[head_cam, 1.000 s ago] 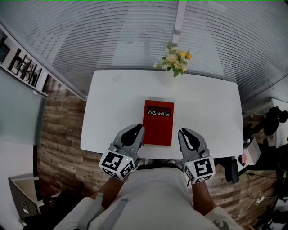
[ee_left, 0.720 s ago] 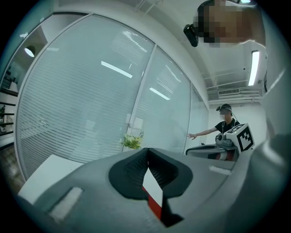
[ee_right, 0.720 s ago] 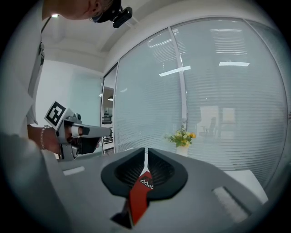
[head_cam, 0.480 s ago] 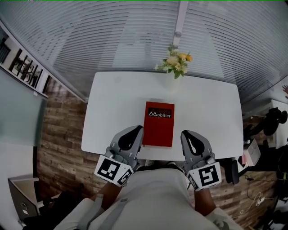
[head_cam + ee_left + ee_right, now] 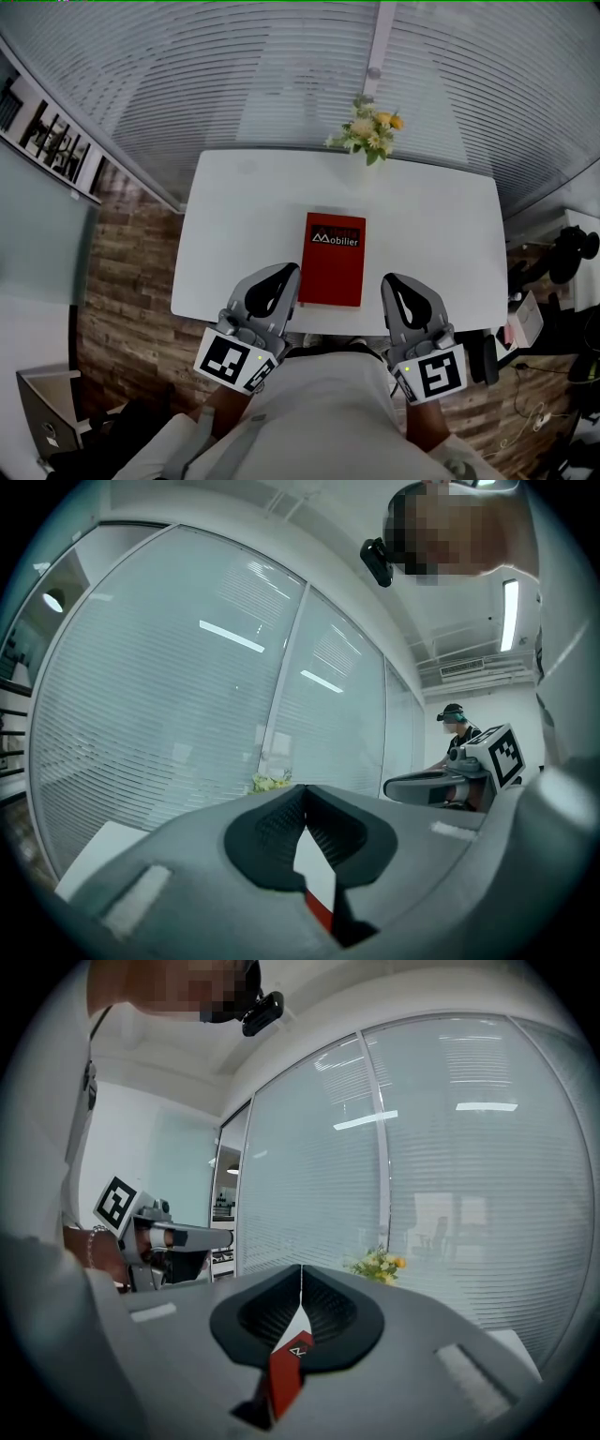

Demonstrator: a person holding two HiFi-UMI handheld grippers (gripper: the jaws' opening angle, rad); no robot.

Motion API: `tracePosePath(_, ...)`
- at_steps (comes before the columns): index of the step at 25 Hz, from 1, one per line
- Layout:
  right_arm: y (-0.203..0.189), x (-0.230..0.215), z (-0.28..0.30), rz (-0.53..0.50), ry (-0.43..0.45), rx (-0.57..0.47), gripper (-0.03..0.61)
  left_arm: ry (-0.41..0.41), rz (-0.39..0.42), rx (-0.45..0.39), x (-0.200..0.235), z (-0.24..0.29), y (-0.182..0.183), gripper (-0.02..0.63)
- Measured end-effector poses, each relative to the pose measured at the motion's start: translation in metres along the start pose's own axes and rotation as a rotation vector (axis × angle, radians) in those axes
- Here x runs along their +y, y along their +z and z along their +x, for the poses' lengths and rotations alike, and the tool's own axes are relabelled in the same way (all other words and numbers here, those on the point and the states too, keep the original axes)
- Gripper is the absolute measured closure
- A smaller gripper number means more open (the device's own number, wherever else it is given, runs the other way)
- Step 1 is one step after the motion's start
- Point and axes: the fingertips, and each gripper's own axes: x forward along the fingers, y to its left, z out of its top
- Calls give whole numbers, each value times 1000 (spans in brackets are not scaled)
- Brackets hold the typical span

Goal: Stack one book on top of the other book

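Note:
A red book (image 5: pixel 334 259) lies flat in the middle of the white table (image 5: pixel 244 211), its title end away from me. Only this one cover shows; I cannot tell whether another book lies under it. My left gripper (image 5: pixel 284 273) hovers just left of the book's near corner, jaws shut and empty. My right gripper (image 5: pixel 395 282) hovers a short way right of the book, also shut and empty. In the left gripper view the shut jaws (image 5: pixel 305 797) frame a sliver of the book (image 5: pixel 320 914). The right gripper view shows its shut jaws (image 5: pixel 301 1277) with the book (image 5: pixel 284 1374) behind them.
A small vase of yellow and white flowers (image 5: pixel 367 131) stands at the table's far edge. Glass walls with blinds (image 5: pixel 281 75) run behind the table. Wood-pattern floor (image 5: pixel 122 309) surrounds it, with cables and gear (image 5: pixel 544 281) at the right.
Both grippers have lifted and drawn back a little toward me, off the book's sides. The red book has stayed where it was.

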Motion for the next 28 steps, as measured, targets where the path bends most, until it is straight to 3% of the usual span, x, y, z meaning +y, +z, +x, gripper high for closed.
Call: tracePosePath(28, 0, 3, 9, 2, -15, 12, 574, -9, -36, 6, 10, -1, -3, 607)
